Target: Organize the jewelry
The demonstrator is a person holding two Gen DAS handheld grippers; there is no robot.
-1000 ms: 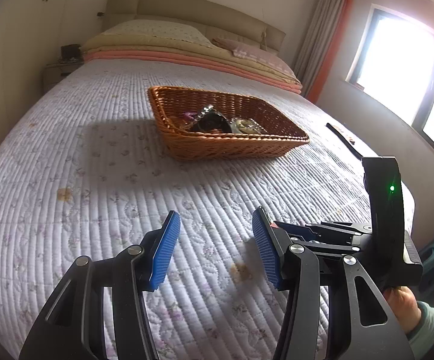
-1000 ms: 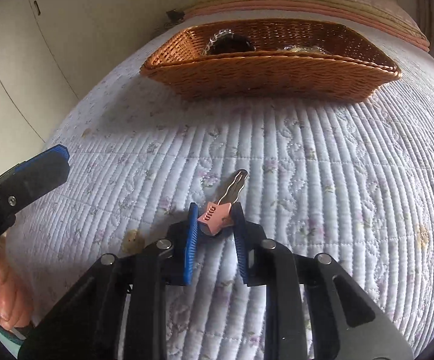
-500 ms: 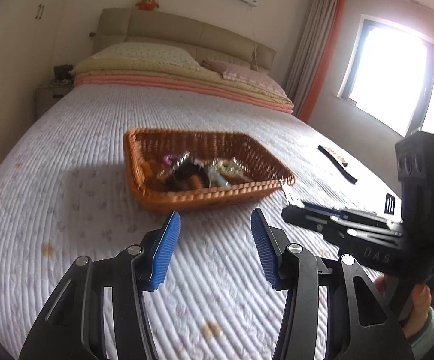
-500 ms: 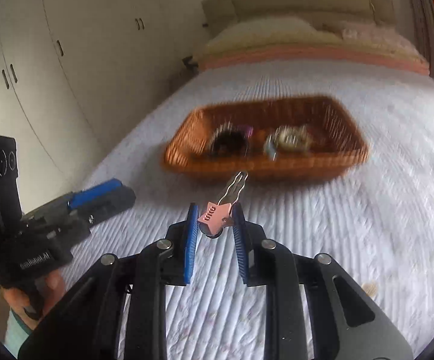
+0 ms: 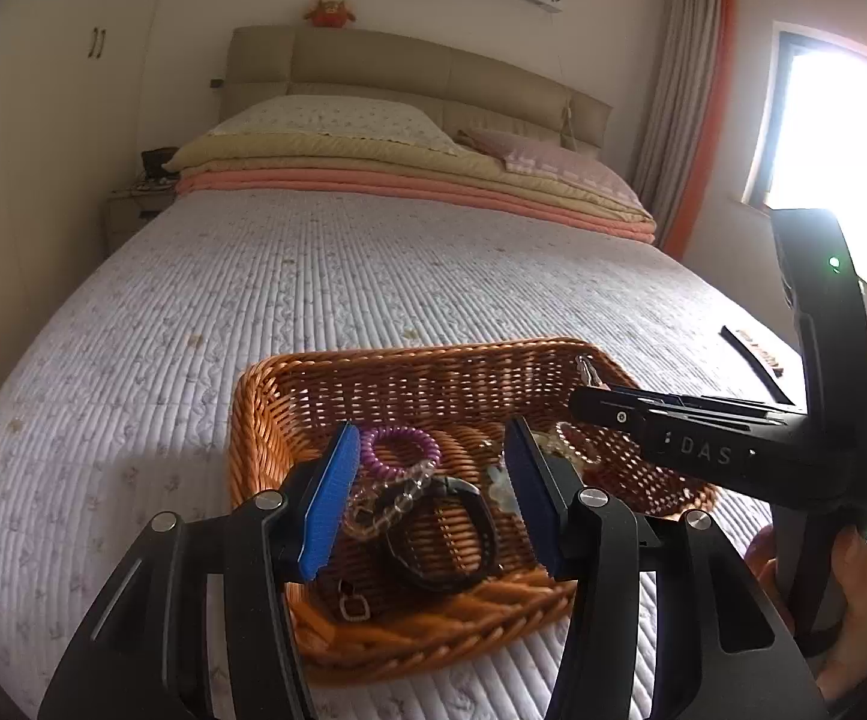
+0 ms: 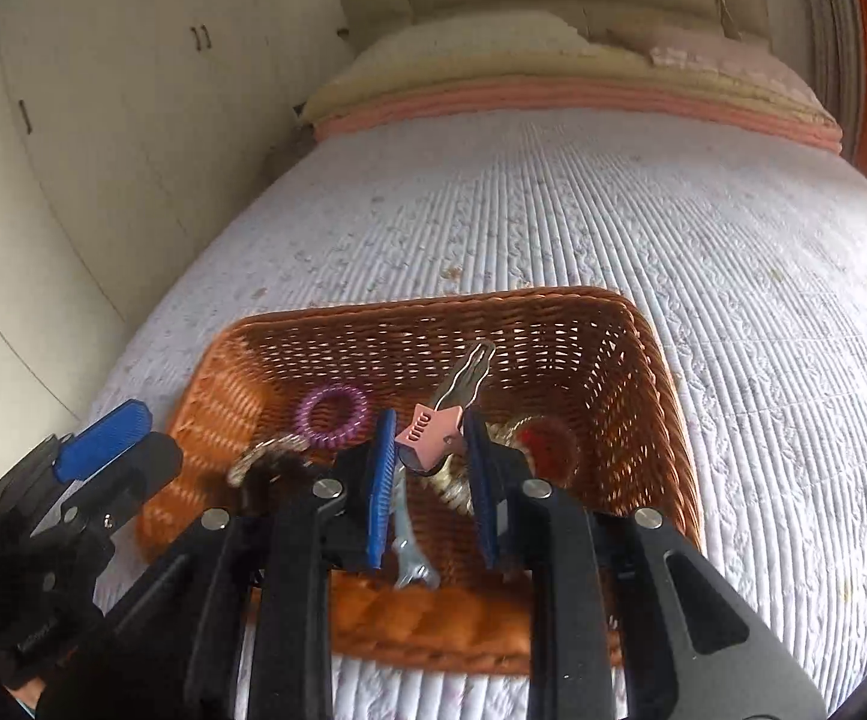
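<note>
Two claws over one wicker basket (image 6: 643, 372) on the bed (image 5: 313, 276). Right claw (image 6: 427, 468): closed on a key (image 6: 454, 402), held at the pink head, silver blade pointing forward and up, above the basket interior. Left claw (image 5: 427, 498): open, holding nothing, above the basket's near half. In basket: purple coil band (image 5: 400, 450), clear bead bracelet (image 5: 391, 498), black strap (image 5: 463, 540). Marked on the right claw body: "DAS". Key head marking illegible.

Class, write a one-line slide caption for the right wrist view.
Right gripper holds a pink-headed metal key above the brown wicker basket.
</note>
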